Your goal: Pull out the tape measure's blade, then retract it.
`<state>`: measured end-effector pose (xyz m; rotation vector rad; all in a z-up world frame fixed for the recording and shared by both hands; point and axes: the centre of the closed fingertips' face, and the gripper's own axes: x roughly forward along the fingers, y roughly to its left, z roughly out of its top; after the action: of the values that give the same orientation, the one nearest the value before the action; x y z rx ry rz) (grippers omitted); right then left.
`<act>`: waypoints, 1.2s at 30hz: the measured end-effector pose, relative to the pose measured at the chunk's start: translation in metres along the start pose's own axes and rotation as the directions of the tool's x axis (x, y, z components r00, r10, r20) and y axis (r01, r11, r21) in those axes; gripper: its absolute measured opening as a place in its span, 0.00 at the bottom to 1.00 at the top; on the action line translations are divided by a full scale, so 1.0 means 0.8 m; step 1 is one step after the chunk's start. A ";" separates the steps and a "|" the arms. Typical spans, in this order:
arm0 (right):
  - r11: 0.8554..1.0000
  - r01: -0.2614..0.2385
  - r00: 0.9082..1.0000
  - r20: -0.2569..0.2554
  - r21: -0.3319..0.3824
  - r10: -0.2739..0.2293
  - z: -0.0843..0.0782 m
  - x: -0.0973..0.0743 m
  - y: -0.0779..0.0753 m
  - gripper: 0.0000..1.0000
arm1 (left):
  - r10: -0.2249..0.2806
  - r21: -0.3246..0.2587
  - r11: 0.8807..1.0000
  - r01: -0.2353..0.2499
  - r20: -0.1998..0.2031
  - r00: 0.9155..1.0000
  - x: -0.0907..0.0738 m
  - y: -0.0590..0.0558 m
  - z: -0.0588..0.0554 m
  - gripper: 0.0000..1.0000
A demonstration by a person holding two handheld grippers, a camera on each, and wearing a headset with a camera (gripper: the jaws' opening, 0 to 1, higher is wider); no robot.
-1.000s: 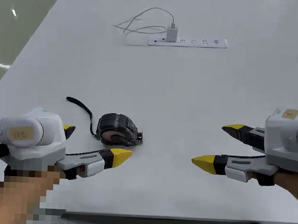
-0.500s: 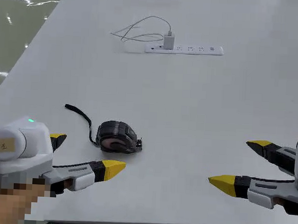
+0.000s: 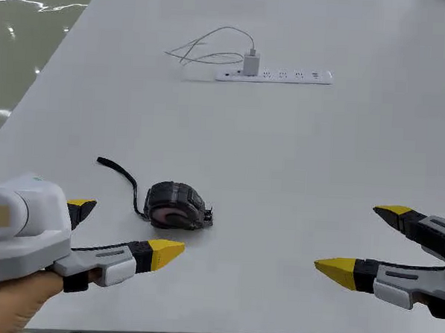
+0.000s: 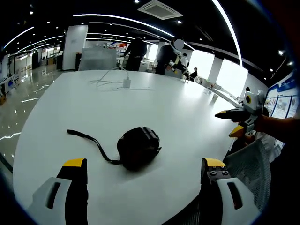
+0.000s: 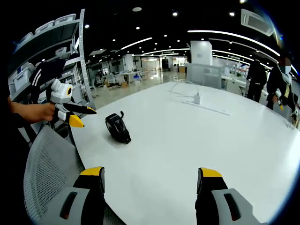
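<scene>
Head view, tape measure: we saw the black tape measure [image 3: 177, 205] lying on its side on the white table [image 3: 297, 163]. Its end hook sat against the case as far as we could tell, and its black strap [image 3: 121, 175] trailed off to the left.
Head view, left gripper: the left gripper [image 3: 126, 225] hovered near the tape measure on the person's side, jaws spread wide with nothing between them (one yellow tip pointed past the case without touching it).
Head view, right gripper: the right gripper [image 3: 358, 238] hung well off to the right, its jaws also wide apart and empty.
Head view, far end: a white power strip [image 3: 276, 76] with a charger [image 3: 251, 63] and a looped cable [image 3: 206, 50] lay well beyond.
Left gripper view: we looked between the parted jaws at the tape measure, just ahead and untouched. The right gripper showed at the right, above a grey mesh chair [image 4: 251, 161].
Right gripper view: the jaws stood wide open over bare table. The tape measure lay ahead to the left, with the left gripper beyond it at the table's edge.
</scene>
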<state>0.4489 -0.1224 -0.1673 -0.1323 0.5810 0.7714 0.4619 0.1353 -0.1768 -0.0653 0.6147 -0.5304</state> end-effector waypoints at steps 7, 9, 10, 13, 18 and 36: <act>1.000 -0.004 1.000 -0.002 0.000 0.004 0.000 0.002 0.002 0.80 | 0.008 -0.010 1.000 -0.008 -0.009 1.000 -0.003 0.003 -0.007 0.99; 1.000 -0.004 1.000 0.000 -0.002 0.004 0.001 0.002 0.002 0.79 | 0.005 -0.015 1.000 -0.005 -0.007 1.000 -0.003 0.003 -0.007 0.99; 1.000 -0.005 1.000 -0.001 -0.002 0.005 0.001 0.002 0.002 0.79 | 0.003 -0.022 1.000 -0.004 -0.008 1.000 -0.004 0.003 -0.007 0.99; 1.000 -0.008 1.000 -0.002 -0.002 0.008 0.001 0.003 0.004 0.79 | 0.007 -0.016 1.000 -0.008 -0.007 1.000 -0.005 0.004 -0.007 0.99; 1.000 -0.012 1.000 -0.005 -0.002 0.012 -0.001 0.005 0.006 0.79 | 0.009 -0.014 1.000 -0.009 -0.007 1.000 -0.006 0.004 -0.005 0.99; 1.000 -0.015 1.000 -0.007 -0.002 0.015 -0.003 0.007 0.007 0.78 | 0.010 0.000 1.000 -0.010 -0.010 1.000 -0.006 0.003 -0.003 0.98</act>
<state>0.4475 -0.1154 -0.1719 -0.1325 0.5883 0.7864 0.4581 0.1399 -0.1766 -0.0594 0.6248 -0.5210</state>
